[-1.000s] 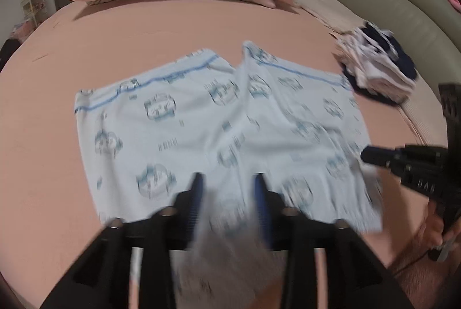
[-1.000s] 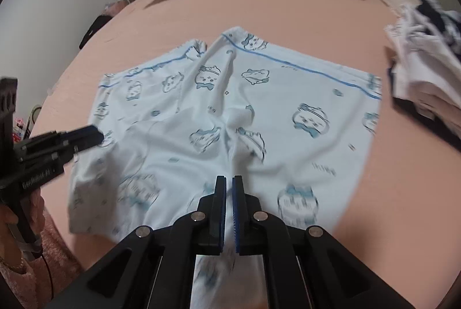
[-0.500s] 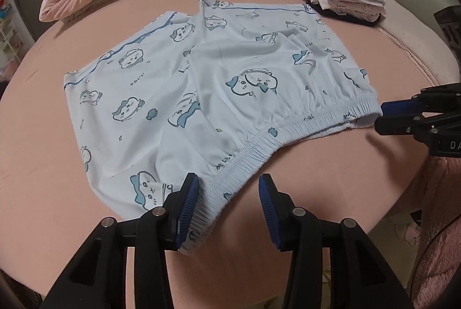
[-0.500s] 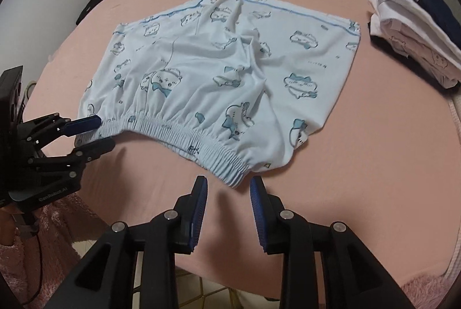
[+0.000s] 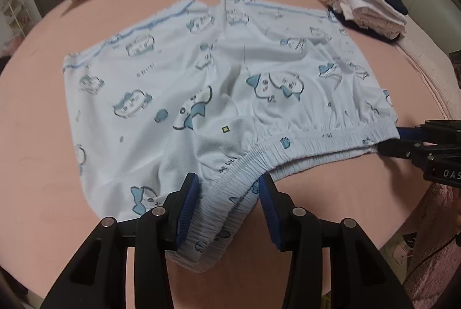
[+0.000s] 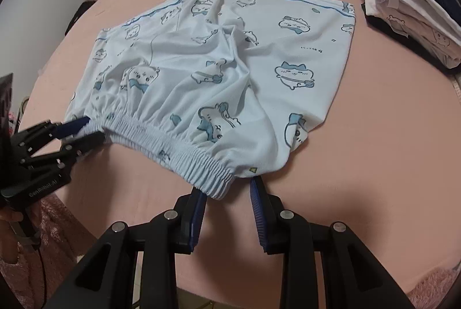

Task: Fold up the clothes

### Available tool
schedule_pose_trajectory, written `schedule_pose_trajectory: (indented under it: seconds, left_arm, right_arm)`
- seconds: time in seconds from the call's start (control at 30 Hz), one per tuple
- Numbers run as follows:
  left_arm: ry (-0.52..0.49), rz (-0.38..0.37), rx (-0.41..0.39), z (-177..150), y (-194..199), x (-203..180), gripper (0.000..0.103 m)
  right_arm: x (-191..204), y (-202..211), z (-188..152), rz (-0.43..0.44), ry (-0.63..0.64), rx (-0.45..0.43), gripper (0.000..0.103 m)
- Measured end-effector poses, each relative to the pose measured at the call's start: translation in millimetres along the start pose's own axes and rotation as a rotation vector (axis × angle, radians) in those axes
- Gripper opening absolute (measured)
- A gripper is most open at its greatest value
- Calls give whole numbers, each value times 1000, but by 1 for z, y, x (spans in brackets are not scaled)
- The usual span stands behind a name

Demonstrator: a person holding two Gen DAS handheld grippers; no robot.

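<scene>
Left wrist view, shorts: pale-blue cat-print cotton shorts point(image 5: 219, 96) flat on pink bed sheet point(image 5: 34, 165), unfolded.
Left gripper point(image 5: 229, 193): wide, straddling waistband corner.
Right gripper point(image 6: 227, 193): wide, at other corner (no grip yet).
Progress: folded clothes stack point(image 6: 415, 3) done; all folds left.

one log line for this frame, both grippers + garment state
left hand-held gripper: open, straddling waistband | right hand-held gripper: open at waistband corner | shorts: flat on bed, unfolded
</scene>
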State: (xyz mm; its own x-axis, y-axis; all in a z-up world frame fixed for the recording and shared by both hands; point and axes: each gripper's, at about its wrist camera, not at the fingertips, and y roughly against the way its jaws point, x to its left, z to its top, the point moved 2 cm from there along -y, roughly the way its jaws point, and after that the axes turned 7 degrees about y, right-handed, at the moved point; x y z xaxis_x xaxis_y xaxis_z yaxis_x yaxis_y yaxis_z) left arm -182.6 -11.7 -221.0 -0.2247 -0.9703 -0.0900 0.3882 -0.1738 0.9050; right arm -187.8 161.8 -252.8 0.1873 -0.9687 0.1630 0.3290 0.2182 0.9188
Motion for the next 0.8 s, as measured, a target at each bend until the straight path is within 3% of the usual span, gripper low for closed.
schedule_pose_trajectory:
  seconds: [0.13, 0.23, 0.33, 0.47, 0.57, 0.7, 0.8]
  left_arm:
    - [53, -48, -24, -1, 17, 7, 40]
    - [105, -97, -69, -7, 44, 17, 40]
    - [270, -130, -111, -14, 62, 44, 40]
    - [642, -241, -38, -43, 49, 95, 40]
    - [719, -274, -26, -57, 47, 99, 39]
    - [834, -395, -43, -64, 46, 103, 39]
    - [890, -430, -26, -64, 38, 106, 39]
  right_arm:
    - [0, 3, -2, -6, 6, -2, 30]
    - [1, 20, -8, 81, 8, -28, 30]
    - [-8, 37, -9, 161, -77, -90, 30]
    - [-37, 27, -11, 276, -314, -92, 30]
    - [-48, 16, -15, 311, -409, -62, 30]
    - [-54, 14, -16, 380, -481, -78, 30]
    - [-61, 6, -16, 424, -566, -78, 30]
